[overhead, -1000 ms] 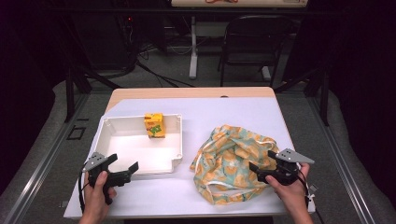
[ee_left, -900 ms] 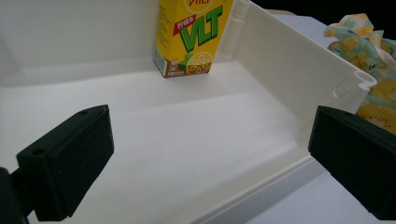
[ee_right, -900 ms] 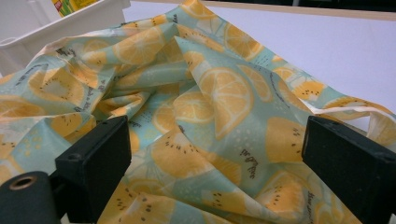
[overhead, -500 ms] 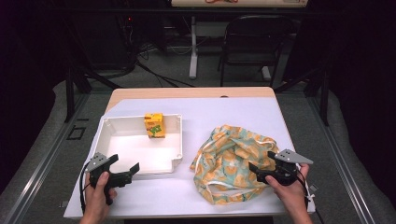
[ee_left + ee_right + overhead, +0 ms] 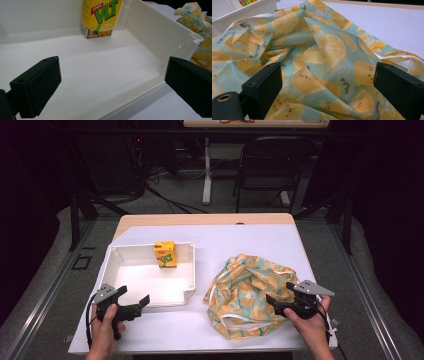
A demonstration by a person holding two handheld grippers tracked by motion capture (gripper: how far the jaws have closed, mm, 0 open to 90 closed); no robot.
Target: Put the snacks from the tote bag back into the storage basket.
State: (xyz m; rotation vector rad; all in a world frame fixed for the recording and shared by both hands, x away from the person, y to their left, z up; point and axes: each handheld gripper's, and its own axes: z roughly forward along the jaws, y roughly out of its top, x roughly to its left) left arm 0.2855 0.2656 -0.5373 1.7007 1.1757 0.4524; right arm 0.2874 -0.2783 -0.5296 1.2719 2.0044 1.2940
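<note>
Left gripper view, drink carton (image 5: 101, 17) top cut off, left gripper (image 5: 112, 85) wide, right gripper (image 5: 327, 92) wide over bag (image 5: 322, 57).

Top of the juice carton (image 5: 101, 17) beyond the left gripper view's edge

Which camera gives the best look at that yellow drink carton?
The left gripper view: the carton stands close, its VLT lettering readable. The high view shows it whole but small in the tray; the right gripper view catches a sliver at the top edge.

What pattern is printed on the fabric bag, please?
Orange citrus slices on pale teal, on the fabric bag; clearest in the right gripper view.
</note>
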